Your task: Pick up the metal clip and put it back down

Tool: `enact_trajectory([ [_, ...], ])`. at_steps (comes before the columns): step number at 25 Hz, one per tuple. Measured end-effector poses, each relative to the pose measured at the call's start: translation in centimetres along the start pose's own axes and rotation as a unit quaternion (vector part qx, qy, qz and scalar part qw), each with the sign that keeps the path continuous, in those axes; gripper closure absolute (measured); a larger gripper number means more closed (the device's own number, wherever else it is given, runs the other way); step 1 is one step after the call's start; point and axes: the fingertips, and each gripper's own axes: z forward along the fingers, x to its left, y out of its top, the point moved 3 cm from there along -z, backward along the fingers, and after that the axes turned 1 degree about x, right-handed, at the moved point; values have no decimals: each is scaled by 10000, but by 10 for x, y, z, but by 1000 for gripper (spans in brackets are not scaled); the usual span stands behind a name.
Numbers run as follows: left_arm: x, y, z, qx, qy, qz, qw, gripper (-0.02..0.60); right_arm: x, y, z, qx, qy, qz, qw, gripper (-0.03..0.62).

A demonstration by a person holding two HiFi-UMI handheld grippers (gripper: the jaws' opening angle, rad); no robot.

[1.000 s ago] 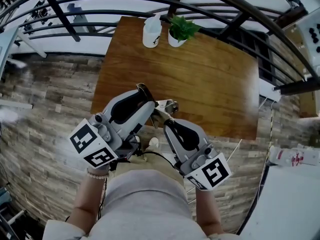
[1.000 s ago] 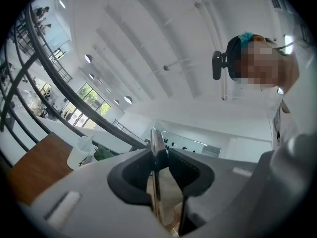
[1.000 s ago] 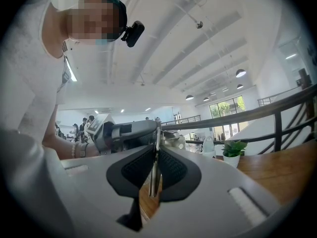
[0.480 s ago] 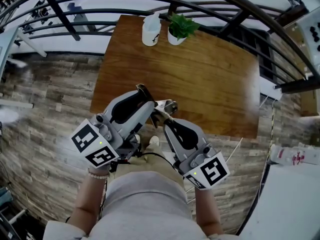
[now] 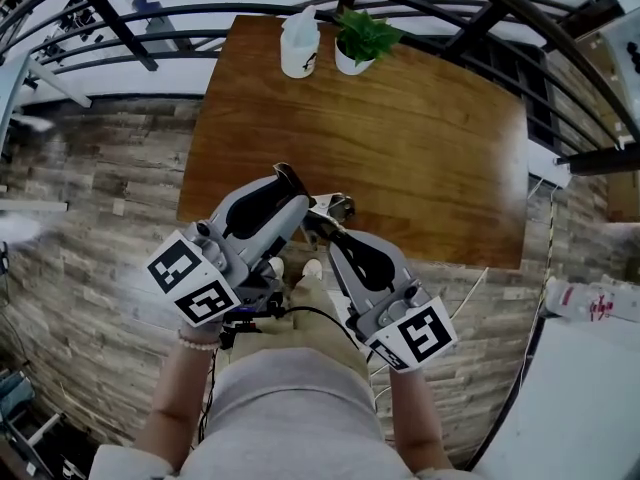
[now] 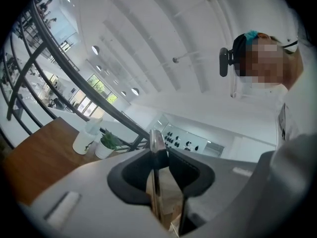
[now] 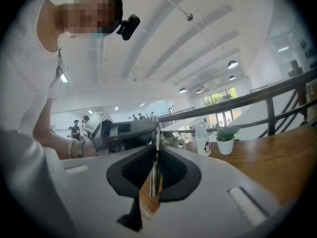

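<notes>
Wooden table (image 5: 420,138) sits on a weathered plank floor (image 5: 90,218). Dark curved railing (image 7: 270,115) runs along the table's far edge, bright white hall beyond it, round ceiling lights (image 7: 233,64) way above.

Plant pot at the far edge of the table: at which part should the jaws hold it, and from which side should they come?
Hold the plant pot by its round white wall, under the leaves, probably coming from the right in the head view. The white bottle stands close at its left, and the leaves cover its top.
</notes>
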Motion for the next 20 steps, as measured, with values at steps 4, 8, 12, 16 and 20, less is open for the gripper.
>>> enact_trajectory([
  [4,11,-11,8,153,30,-104,9998,472,-10,-11,2,90,-121,124,9998,540],
  [8,20,-24,18,336,40,-195,9992,472,-21,-24,2,137,-263,371,9989,541],
  [12,30,-42,29,603,89,-246,9978,472,-31,-43,1,174,-415,658,9968,542],
  [16,42,-59,36,821,102,-395,9958,472,-40,-58,4,305,-509,822,9949,542],
  [20,56,-74,45,1002,118,-514,9936,472,-49,-72,7,399,-624,1026,9920,542],
])
